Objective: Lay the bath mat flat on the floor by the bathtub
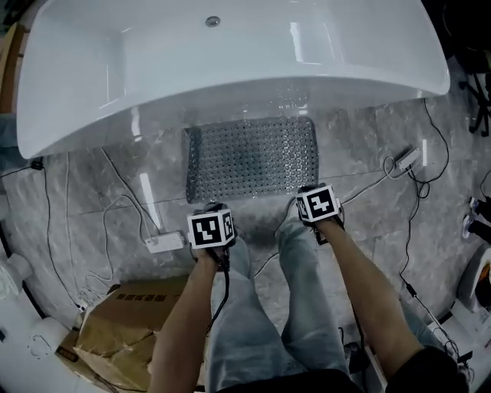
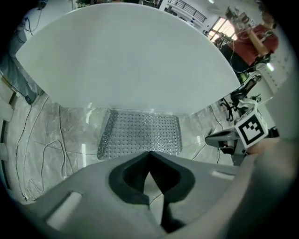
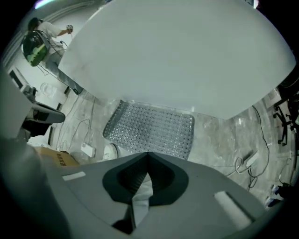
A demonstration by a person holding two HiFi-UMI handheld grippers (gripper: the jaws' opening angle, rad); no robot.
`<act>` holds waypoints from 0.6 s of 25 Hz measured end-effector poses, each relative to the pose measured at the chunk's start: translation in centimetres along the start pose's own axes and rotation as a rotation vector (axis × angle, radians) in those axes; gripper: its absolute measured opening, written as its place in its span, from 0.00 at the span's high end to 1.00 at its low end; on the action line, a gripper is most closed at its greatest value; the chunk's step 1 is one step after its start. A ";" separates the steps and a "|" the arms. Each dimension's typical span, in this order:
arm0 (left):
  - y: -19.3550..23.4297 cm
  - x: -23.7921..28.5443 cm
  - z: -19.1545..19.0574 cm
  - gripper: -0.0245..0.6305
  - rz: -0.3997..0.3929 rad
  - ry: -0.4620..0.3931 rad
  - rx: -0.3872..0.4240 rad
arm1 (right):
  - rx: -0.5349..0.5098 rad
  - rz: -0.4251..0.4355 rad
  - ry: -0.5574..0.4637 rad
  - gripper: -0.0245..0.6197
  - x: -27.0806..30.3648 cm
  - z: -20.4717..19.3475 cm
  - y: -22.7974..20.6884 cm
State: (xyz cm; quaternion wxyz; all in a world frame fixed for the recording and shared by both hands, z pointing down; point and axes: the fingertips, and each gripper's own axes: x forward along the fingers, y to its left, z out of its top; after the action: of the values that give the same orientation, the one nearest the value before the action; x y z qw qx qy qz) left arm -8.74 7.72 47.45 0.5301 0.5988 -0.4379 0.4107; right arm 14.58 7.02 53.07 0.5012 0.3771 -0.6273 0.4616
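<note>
Floor tiles [image 1: 360, 138] of glossy grey marble pattern filled the middle of the head view. A white bathtub [image 1: 230, 69] curved across the top of the frame, with its drain [image 1: 212, 21] near the upper edge. The bath mat [image 1: 253, 157], grey and studded with small holes, lay spread on the floor at centre frame. Its far edge sat against the foot of the tub, just under the overhanging rim, and its left edge seemed to lift a little.

Both claws hung over bare floor near the mat's near edge, apart from it. The left claw [image 2: 149, 156] had its jaws closed together with nothing between them. The right claw [image 3: 148, 156] was likewise closed tip to tip and empty. Between the two claws, the person's legs in pale jeans [image 1: 299, 307] ran down to the lower edge.

Thin cables trailed over the tiles. A white power strip [image 1: 165, 243] lay just left of the left claw, and a second power strip [image 1: 408, 160] lay at the right of the frame. A torn cardboard box [image 1: 123, 322] sat in the lower left corner.

The left gripper view showed a bystander in a red top [image 2: 254, 39] at upper right, beyond the tub. The right gripper view showed another person [image 3: 39, 42] at upper left.
</note>
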 end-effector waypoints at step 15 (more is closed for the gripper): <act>-3.2 -11.5 2.4 0.96 0.029 -0.188 -0.011 | -0.011 0.119 -0.218 0.95 -12.8 6.5 7.7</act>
State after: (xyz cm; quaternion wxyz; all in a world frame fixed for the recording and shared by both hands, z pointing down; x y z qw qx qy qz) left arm -8.84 6.52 35.36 0.4839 0.6255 -0.4965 0.3578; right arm 8.31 3.15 38.54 0.4038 0.3845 -0.7018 0.4433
